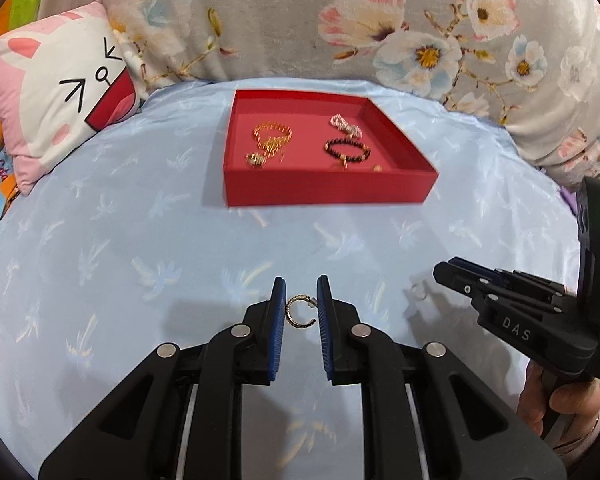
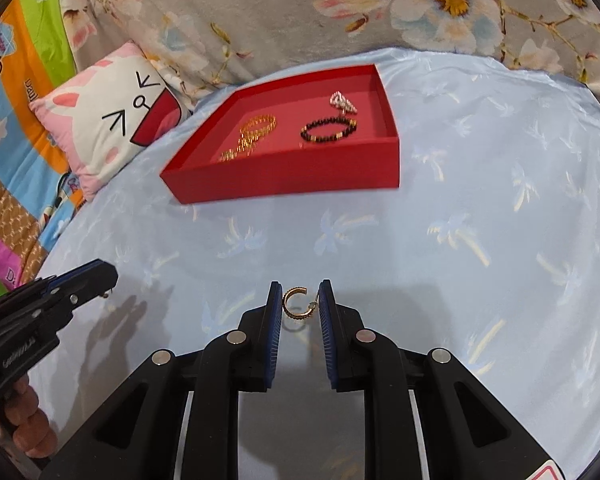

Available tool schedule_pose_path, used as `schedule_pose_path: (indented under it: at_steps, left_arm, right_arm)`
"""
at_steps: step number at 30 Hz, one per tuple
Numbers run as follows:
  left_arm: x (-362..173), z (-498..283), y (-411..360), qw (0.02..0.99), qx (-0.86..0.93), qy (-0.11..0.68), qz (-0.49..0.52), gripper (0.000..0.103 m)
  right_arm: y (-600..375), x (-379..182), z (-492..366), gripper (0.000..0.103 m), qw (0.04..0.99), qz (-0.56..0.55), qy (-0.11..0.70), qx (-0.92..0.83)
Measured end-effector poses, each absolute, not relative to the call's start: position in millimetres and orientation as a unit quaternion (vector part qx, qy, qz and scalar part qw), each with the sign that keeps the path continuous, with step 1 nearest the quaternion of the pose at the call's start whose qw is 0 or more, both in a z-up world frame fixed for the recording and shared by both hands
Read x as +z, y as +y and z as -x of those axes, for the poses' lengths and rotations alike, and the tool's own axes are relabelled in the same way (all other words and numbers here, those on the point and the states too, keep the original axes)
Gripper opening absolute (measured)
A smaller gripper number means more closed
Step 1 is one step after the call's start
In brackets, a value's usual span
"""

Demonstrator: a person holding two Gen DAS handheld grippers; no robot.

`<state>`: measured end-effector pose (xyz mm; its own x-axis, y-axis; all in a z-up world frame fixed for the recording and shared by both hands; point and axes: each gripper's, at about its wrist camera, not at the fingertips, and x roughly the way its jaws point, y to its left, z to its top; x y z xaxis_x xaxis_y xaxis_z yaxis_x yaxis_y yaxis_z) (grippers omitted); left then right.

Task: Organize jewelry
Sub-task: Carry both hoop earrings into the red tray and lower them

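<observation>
My left gripper [image 1: 301,300] is shut on a small gold hoop earring [image 1: 299,312] and holds it above the blue bedsheet. My right gripper [image 2: 300,300] is shut on a second gold hoop earring [image 2: 297,303], also above the sheet. A red tray [image 1: 328,188] lies ahead on the bed; it also shows in the right wrist view [image 2: 284,178]. It holds a gold chain bracelet [image 1: 272,136], a black bead bracelet [image 1: 347,149] and a pale sparkly piece [image 1: 345,124]. The right gripper shows at the right of the left wrist view [image 1: 452,272], and the left gripper at the left of the right wrist view [image 2: 108,280].
A bunny cushion [image 1: 56,100] lies left of the tray. A grey floral blanket [image 1: 340,20] rises behind it. A colourful quilt [image 2: 16,128] lies off the sheet's left edge. Light blue sheet [image 1: 140,240] stretches between the grippers and the tray.
</observation>
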<state>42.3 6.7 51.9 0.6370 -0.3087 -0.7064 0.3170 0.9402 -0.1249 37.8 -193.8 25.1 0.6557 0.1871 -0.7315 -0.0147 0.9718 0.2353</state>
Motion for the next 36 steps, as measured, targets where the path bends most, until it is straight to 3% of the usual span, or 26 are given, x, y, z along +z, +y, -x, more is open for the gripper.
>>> schedule_pose_path:
  at_steps: [11, 24, 36]
  left_arm:
    - [85, -148, -20, 0.914, -0.177, 0.365, 0.006, 0.015]
    - [76, -240, -34, 0.917, -0.155, 0.368, 0.001, 0.015]
    - [46, -274, -47, 0.914, -0.137, 0.381, -0.011, 0.015]
  right_arm:
    - [-222, 74, -129, 0.017, 0.913, -0.108, 0.39, 0.057]
    - [-210, 60, -223, 0.017, 0.907, -0.104, 0.405, 0.051]
    - [-204, 34, -263, 0.017, 0.9, -0.094, 0.423, 0.04]
